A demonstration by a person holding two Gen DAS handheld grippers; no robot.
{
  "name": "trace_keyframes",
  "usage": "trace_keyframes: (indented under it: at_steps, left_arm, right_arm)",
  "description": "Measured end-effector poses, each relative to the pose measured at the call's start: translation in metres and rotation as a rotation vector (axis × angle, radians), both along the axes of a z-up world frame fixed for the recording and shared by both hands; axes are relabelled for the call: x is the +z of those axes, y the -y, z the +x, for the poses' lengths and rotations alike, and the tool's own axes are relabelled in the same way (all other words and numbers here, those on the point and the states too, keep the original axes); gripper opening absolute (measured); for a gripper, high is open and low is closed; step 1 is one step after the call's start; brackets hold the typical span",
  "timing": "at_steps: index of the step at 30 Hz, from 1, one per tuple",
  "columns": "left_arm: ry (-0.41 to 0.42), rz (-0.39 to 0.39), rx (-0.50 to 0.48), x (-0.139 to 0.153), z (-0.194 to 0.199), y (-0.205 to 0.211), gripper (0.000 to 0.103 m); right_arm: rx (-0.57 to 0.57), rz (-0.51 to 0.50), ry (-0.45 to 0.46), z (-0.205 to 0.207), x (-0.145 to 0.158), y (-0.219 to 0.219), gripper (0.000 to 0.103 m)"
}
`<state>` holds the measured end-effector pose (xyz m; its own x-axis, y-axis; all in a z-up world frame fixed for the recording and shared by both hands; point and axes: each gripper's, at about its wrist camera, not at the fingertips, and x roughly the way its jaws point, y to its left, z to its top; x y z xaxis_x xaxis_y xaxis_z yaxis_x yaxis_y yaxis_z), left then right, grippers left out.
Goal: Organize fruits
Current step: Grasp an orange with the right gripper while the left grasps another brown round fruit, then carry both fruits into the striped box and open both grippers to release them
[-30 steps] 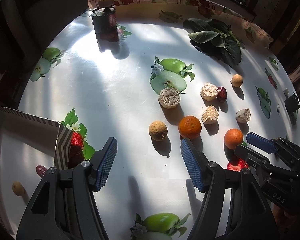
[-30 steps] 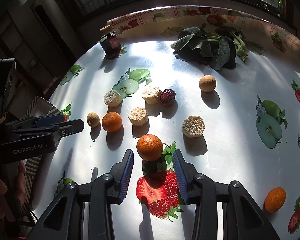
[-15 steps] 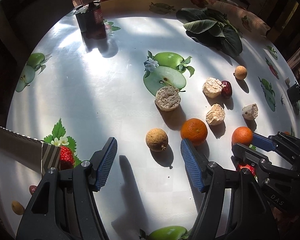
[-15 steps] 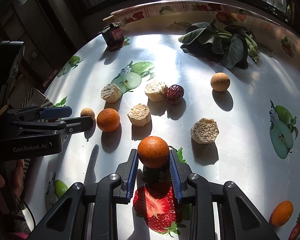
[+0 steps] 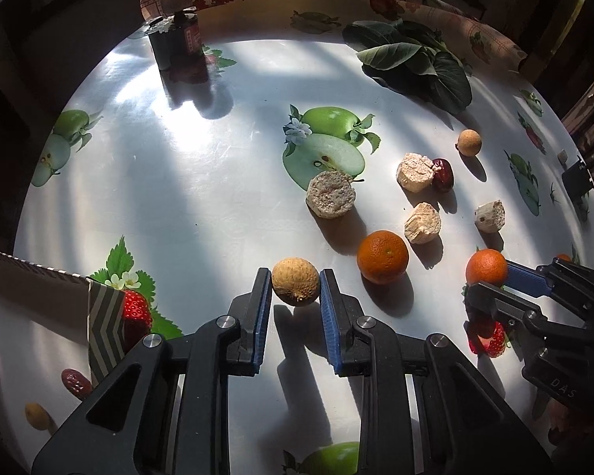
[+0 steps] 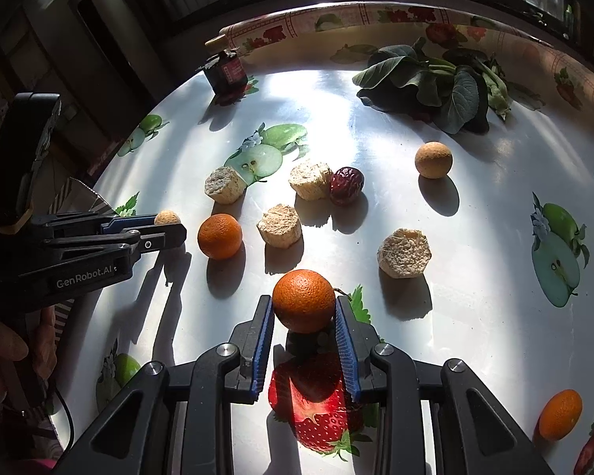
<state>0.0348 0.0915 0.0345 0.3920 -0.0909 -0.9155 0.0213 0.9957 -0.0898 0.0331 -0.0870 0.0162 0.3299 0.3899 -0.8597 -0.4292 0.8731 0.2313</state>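
Note:
My left gripper (image 5: 295, 276) is shut on a tan round fruit (image 5: 296, 293) that rests on the fruit-print tablecloth (image 5: 202, 182). In the right wrist view that gripper (image 6: 166, 229) comes in from the left with the tan fruit (image 6: 167, 217) at its tips. My right gripper (image 6: 303, 301) is shut on an orange (image 6: 303, 297), its blue pads pressing both sides. A second orange (image 6: 219, 236) lies loose between the two grippers. A red date (image 6: 346, 185), another tan fruit (image 6: 433, 159) and a small orange (image 6: 560, 413) also lie loose.
A striped-edged box (image 5: 31, 316) at the near left holds a date (image 5: 76, 383) and a small yellow fruit (image 5: 37, 416). Several beige crumbly chunks (image 6: 279, 225) are scattered mid-table. Leafy greens (image 5: 415, 63) and a dark bottle (image 5: 176, 39) stand at the back. A hand (image 6: 4, 356) grips the left tool.
The left jaws stood wide open short of the tan fruit and now clamp it. The right jaws narrowed from around the orange onto it.

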Motion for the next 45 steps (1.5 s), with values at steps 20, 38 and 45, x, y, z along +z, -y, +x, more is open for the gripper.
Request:
trace_keyframes:
  at_steps: [20,38,45]
  left_arm:
    - [0.1,0.112,0.121,0.059,-0.065,-0.038,0.024]
    - [0.1,0.169,0.312,0.063,-0.129,-0.135,0.024]
    - [0.09,0.171,0.368,0.06,-0.145,-0.165,0.024]
  right_arm:
    - [0.074,0.053,0.09,-0.037,0.052,-0.041,0.03]
    - [0.296,0.104,0.131,-0.074,0.076,-0.151,0.03]
    - [0.368,0.108,0.127,-0.085,0.076,-0.187,0.03]
